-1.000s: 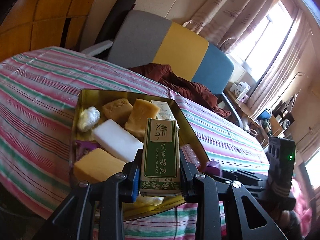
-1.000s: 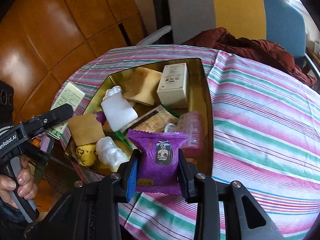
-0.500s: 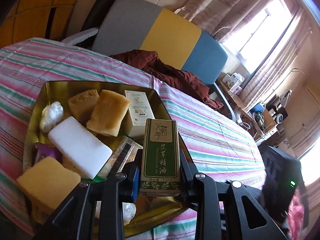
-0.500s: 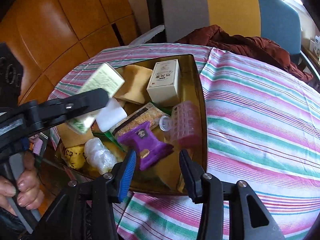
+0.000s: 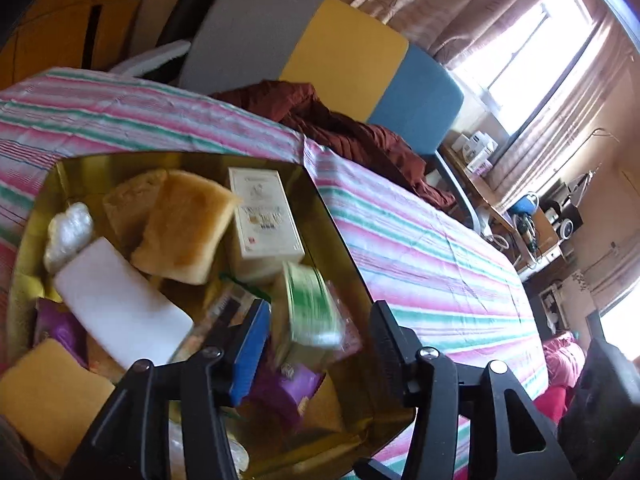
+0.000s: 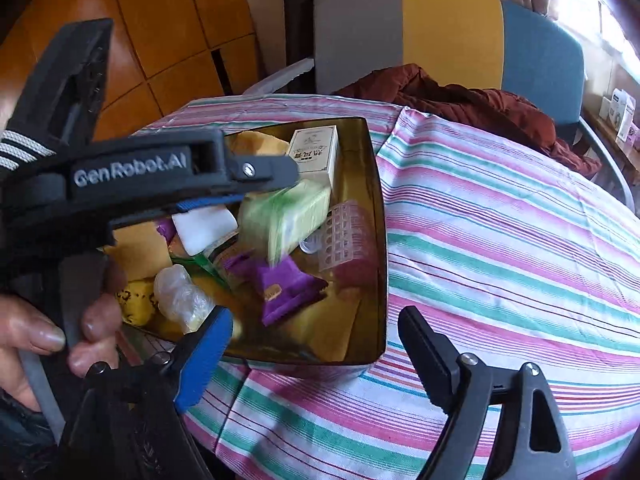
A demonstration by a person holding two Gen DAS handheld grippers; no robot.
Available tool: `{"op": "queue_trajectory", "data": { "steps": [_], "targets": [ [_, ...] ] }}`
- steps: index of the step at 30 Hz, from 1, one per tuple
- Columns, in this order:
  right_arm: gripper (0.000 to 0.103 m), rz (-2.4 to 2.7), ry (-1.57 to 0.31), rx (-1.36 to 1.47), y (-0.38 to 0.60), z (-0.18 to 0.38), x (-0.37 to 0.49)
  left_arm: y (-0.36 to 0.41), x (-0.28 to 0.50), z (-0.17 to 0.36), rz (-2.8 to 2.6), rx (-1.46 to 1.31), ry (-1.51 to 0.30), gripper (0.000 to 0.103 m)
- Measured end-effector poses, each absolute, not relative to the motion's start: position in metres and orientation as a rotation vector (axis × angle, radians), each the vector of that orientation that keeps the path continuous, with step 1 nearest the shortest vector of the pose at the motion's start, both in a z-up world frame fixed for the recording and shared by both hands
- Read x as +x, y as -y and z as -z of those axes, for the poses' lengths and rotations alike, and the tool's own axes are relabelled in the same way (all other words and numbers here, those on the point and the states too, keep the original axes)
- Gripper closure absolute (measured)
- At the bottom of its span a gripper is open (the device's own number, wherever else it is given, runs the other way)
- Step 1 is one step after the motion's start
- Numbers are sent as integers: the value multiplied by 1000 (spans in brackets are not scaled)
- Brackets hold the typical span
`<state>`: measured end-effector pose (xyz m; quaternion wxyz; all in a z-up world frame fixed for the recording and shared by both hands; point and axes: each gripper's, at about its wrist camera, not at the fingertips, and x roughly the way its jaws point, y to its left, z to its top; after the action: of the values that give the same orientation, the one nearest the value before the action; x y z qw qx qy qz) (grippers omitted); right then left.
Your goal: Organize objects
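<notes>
Fingers of left gripper (image 5: 316, 344) and right gripper (image 6: 316, 344) wide, empty; green box (image 5: 310, 306) and purple packet (image 6: 286, 286) lie in gold tin (image 6: 378, 240); sorting looks nearly done.

Glossy gold metal tin (image 6: 378, 216); matt striped cloth tablecloth (image 6: 500, 240); crinkled shiny purple packet (image 6: 288, 286); polished wood wall (image 6: 160, 32).

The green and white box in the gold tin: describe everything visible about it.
The green and white box is a small rectangular carton, apparently cardboard, pale with green print that motion blur makes unreadable. It sits tilted inside the gold tin, over a purple packet and beside a pink pill organizer. It lies between the spread fingers of the open left gripper, and neither finger visibly touches it. Whether it is resting or falling cannot be told.
</notes>
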<state>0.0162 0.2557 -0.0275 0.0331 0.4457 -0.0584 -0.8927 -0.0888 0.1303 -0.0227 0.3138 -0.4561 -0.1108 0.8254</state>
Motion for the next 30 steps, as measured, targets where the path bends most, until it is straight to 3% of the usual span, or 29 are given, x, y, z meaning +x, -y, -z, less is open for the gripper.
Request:
{"op": "queue_trajectory", "data": {
  "steps": [8, 20, 30],
  "targets": [
    [16, 2768, 166, 1376, -254, 29, 17, -116, -71, 26, -2286, -1178, 158, 46],
    [16, 2864, 167, 1355, -259, 25, 23, -91, -35, 0, -2509, -1012, -41, 29],
    [16, 2966, 120, 1340, -256, 19, 28, -77, -11, -16, -2664, -944, -74, 1]
  ]
}}
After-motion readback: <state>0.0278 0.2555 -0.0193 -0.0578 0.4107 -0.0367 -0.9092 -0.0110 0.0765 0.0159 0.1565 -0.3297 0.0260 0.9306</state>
